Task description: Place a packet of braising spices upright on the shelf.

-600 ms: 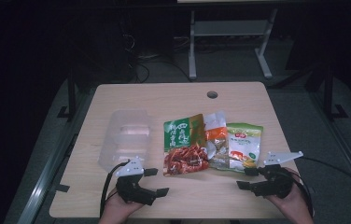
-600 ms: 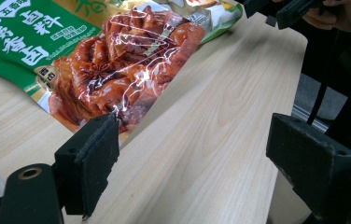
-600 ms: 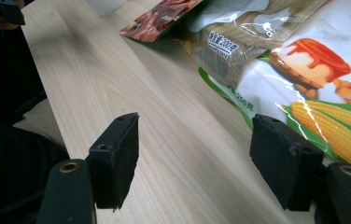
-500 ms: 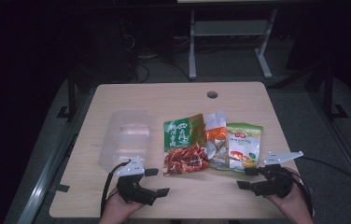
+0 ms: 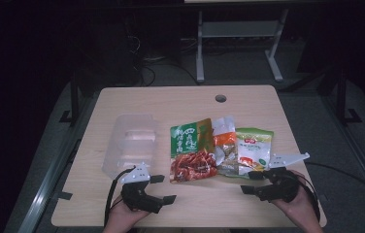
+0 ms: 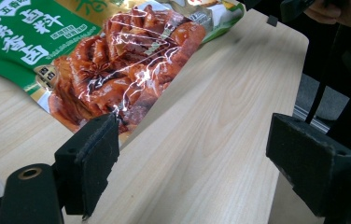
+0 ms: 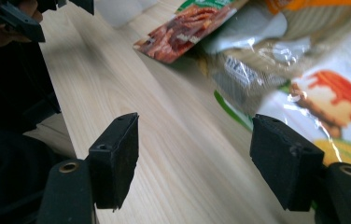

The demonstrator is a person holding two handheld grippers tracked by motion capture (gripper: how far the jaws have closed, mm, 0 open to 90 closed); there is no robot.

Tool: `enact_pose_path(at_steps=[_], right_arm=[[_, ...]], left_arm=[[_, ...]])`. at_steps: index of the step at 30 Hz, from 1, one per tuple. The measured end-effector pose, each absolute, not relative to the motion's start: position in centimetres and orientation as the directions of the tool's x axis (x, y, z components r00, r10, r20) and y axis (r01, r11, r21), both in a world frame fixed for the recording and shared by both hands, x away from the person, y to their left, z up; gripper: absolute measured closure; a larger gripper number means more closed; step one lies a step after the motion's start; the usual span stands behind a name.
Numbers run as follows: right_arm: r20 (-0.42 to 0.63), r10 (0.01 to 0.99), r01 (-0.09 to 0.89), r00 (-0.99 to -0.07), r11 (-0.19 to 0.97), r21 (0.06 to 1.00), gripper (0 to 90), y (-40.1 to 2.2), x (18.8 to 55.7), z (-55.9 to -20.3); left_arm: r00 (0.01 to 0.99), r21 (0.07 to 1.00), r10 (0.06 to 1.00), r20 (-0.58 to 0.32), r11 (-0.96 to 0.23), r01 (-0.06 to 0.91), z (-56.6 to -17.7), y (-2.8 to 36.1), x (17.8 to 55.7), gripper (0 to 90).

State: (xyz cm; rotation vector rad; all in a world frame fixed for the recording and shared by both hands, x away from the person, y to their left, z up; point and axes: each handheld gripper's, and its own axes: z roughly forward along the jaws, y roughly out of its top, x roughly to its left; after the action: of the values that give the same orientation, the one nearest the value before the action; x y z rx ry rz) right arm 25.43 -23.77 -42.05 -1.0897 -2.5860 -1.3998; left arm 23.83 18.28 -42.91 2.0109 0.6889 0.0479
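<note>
While both grippers wait at the near edge of the counter (image 5: 185, 102), nothing on it looks handled yet, so the work appears to be at its very start.

The left gripper (image 5: 162, 188) has its jaws spread wide with only bare wood between them; in the left gripper view the red-and-green seasoning packet (image 6: 117, 70) lies just ahead of its left jaw, flat on the counter, close to that pad without being pinched. Farther to that gripper's left in the high view sits a clear plastic container (image 5: 131, 143), which appears empty.

The right gripper (image 5: 251, 182) is likewise spread and holds nothing. Its own view shows the white-and-green snack packet (image 7: 332, 102) lying just beyond its right jaw, with a crumpled clear-and-orange packet (image 7: 257, 51) ahead of it, partly overlapping the others. The three packets lie together in a loose overlapping row between the two grippers and a little beyond them.

Judging from this layout, the likely job is to move the packets into the container, and none of that is done: all packets are still on the counter and no grasp has begun. Everything remains: closing on a packet, lifting it, carrying it over to the container, and repeating for the rest.
</note>
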Motion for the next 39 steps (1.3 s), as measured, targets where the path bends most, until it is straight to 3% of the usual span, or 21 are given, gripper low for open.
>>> enact_pose_path(at_steps=[14,26,39], right_arm=[[0.294,0.575,0.586,-0.764,0.428,0.687,32.6,-20.3,29.7,-39.4],[0.324,0.599,0.629,-0.732,0.412,0.66,33.5,-17.8,35.0,-37.7],[0.373,0.611,0.684,-0.699,0.418,0.598,36.7,-15.3,40.3,-38.0]], left_arm=[[0.841,0.816,0.489,-0.231,-0.374,0.441,-42.8,18.1,23.8,16.9],[0.839,0.821,0.492,-0.232,-0.363,0.44,-42.6,18.3,23.9,17.0],[0.841,0.82,0.484,-0.243,-0.36,0.444,-42.6,18.1,24.1,17.1]])
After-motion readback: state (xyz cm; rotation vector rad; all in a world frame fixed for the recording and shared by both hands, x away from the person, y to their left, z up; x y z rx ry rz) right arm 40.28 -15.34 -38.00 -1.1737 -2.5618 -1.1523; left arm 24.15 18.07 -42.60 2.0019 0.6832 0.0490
